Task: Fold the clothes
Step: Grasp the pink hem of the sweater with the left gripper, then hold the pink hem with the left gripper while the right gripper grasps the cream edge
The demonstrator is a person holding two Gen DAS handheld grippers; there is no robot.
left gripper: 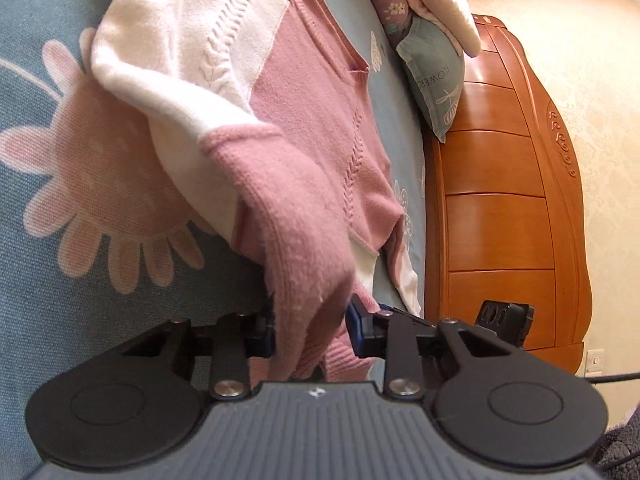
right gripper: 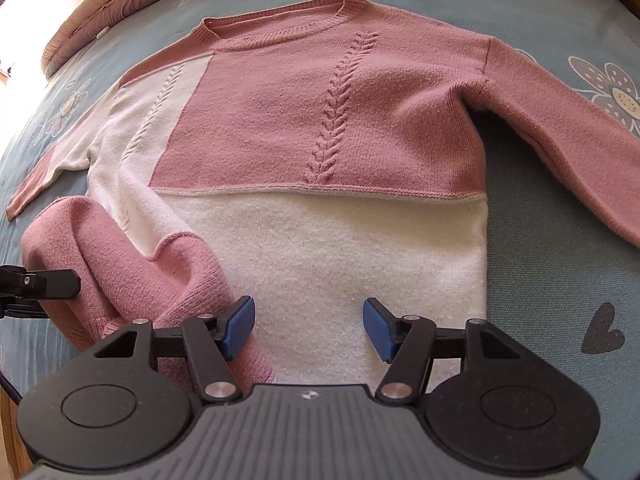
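A pink and white knit sweater (right gripper: 320, 128) lies front up on the blue flowered bedsheet (right gripper: 540, 240), with both sleeves spread out to the sides. Its pink lower left corner (right gripper: 132, 264) is lifted and bunched. My left gripper (left gripper: 312, 324) is shut on that pink fabric (left gripper: 304, 272), which fills the gap between the blue pads; its black finger (right gripper: 40, 286) also shows in the right wrist view. My right gripper (right gripper: 310, 328) is open just above the white lower panel (right gripper: 340, 248) near the hem, with nothing between its pads.
A wooden headboard (left gripper: 500, 200) stands beyond the bed, with a grey-green pillow (left gripper: 436, 80) leaning on it. A pink quilt (right gripper: 100, 12) lies bunched along the far edge. A black block with holes (left gripper: 504, 320) sits to the right of my left gripper.
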